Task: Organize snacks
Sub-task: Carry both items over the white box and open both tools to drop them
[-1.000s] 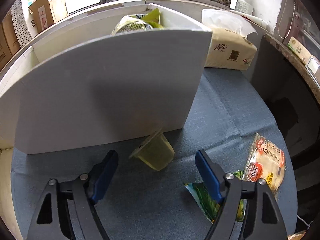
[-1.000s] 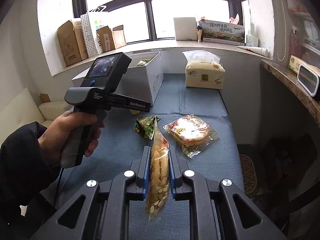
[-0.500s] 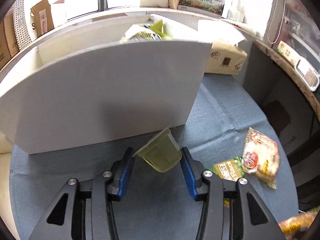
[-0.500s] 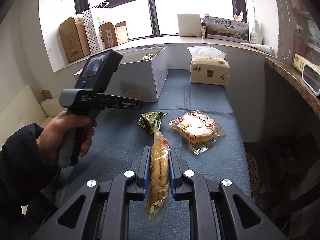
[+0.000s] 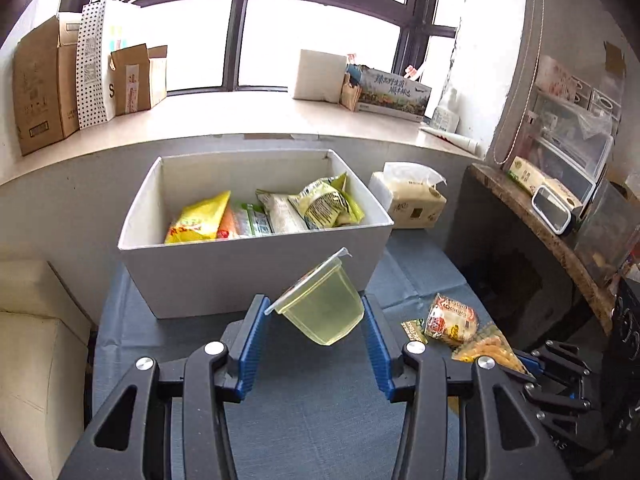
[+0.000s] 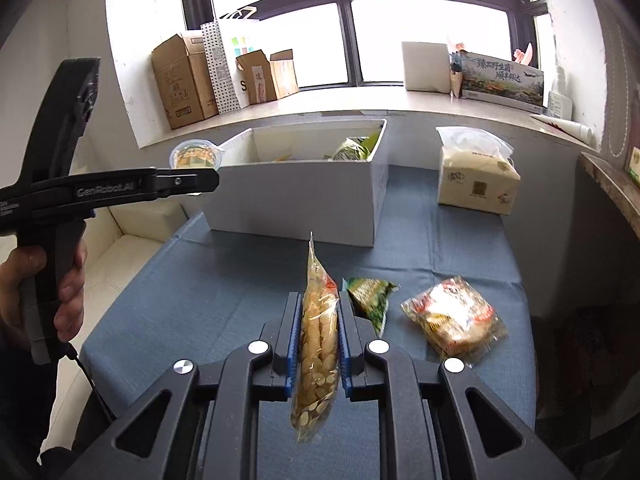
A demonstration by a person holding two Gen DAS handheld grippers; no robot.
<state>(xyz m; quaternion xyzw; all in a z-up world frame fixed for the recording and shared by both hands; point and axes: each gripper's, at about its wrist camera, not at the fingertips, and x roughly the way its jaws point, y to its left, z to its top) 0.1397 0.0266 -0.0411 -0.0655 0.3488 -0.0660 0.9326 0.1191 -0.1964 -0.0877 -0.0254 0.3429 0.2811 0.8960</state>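
My left gripper (image 5: 316, 334) is shut on a clear jelly cup (image 5: 324, 306) of yellow-green jelly, held tilted in the air in front of the white storage box (image 5: 256, 268). The box holds several snack packets (image 5: 264, 214). In the right wrist view the left gripper (image 6: 200, 178) holds the cup (image 6: 195, 155) high, left of the box (image 6: 300, 200). My right gripper (image 6: 319, 340) is shut on a clear bag of nuts (image 6: 318, 344), held upright above the blue table. A green packet (image 6: 370, 294) and a red-and-clear snack bag (image 6: 454, 316) lie on the table.
A tissue pack (image 6: 476, 178) stands at the back right of the blue-clothed table (image 6: 200, 288). A window sill with cardboard boxes (image 6: 182, 80) runs behind. A cream sofa (image 5: 36, 320) is left of the table, a dark counter (image 5: 540, 232) right.
My left gripper closed on the jelly cup and lifted it from the table up above the box's front wall. My right gripper kept hold of the nut bag.
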